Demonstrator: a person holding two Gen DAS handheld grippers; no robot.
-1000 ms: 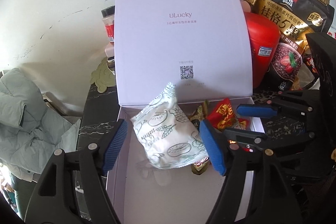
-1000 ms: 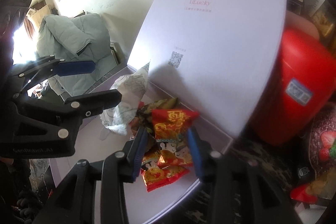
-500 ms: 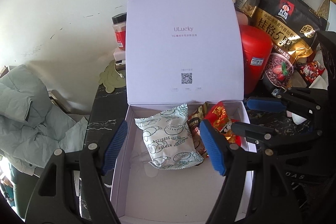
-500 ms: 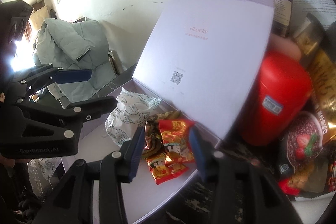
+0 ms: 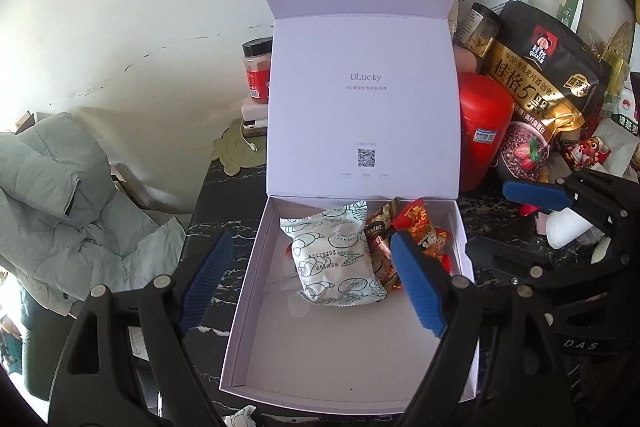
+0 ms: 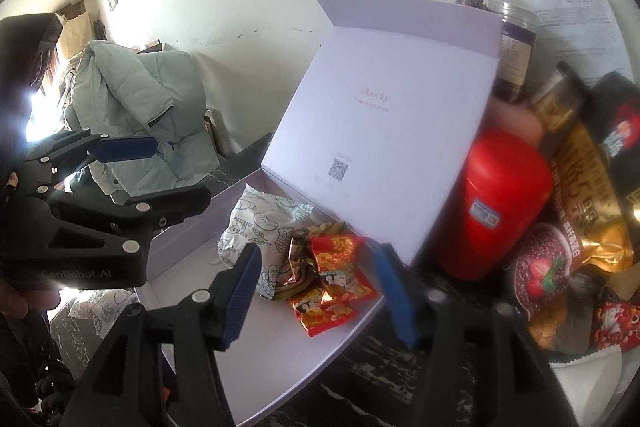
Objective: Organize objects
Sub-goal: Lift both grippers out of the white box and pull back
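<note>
Box holds white packet beside red snacks; both jaws wide, empty.

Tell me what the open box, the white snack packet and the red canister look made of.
Open box: matte lavender paperboard, probably; stiff folded lid flap.
White snack packet: thin printed plastic film, likely; crinkled, serrated ends.
Red canister: glossy plastic or metal; smooth sheen, cannot tell which.

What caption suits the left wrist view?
Open left gripper above a lavender box holding a white snack packet.
</note>
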